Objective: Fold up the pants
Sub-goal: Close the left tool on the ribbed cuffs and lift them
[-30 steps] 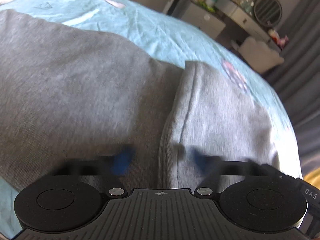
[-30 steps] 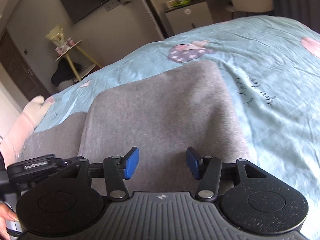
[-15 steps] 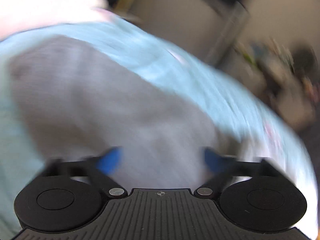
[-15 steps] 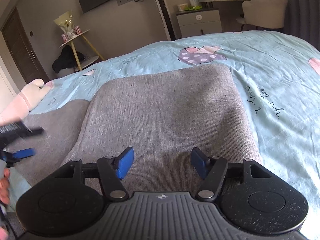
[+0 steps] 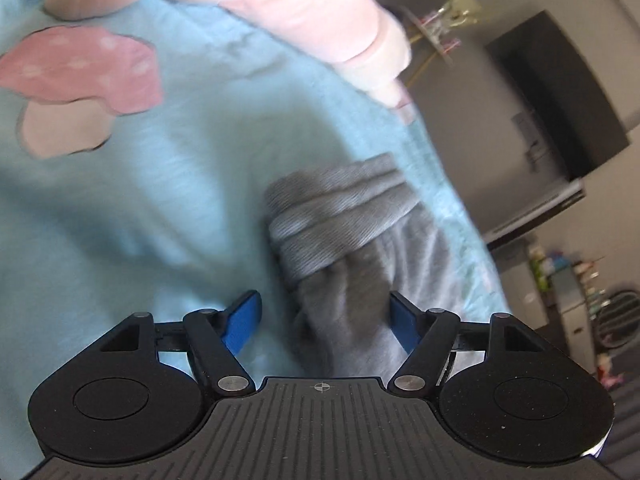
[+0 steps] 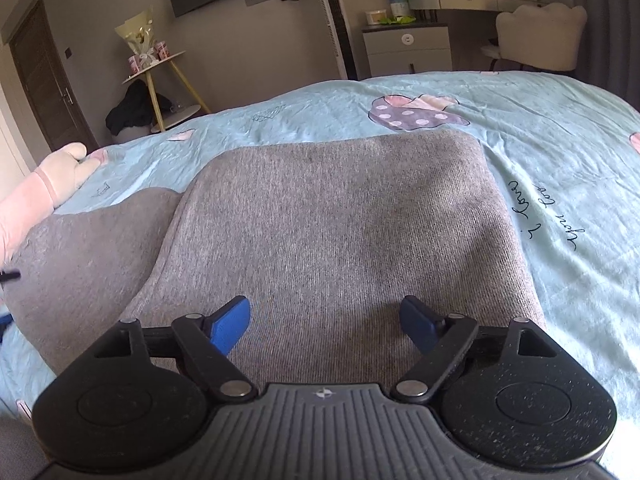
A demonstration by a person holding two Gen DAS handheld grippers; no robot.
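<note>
Grey pants (image 6: 340,224) lie folded on a light blue bedsheet (image 6: 560,152), the upper layer doubled over a lower one that sticks out to the left (image 6: 88,248). My right gripper (image 6: 325,324) is open and empty just above the near edge of the top layer. In the left wrist view, a ribbed grey cuff of the pants (image 5: 340,216) lies bunched on the sheet (image 5: 140,220). My left gripper (image 5: 325,322) is open, its jaws either side of the leg fabric below the cuff, not closed on it.
A pink plush toy (image 5: 304,12) lies on the bed beyond the cuff; it also shows at the left in the right wrist view (image 6: 44,188). Past the bed stand a small side table (image 6: 160,76), a nightstand (image 6: 408,48), a white chair (image 6: 540,36).
My left gripper has swung fast from over the broad pants panel to the cuff end near the plush toy, staying open. My right gripper has opened a little wider and lifted slightly.
</note>
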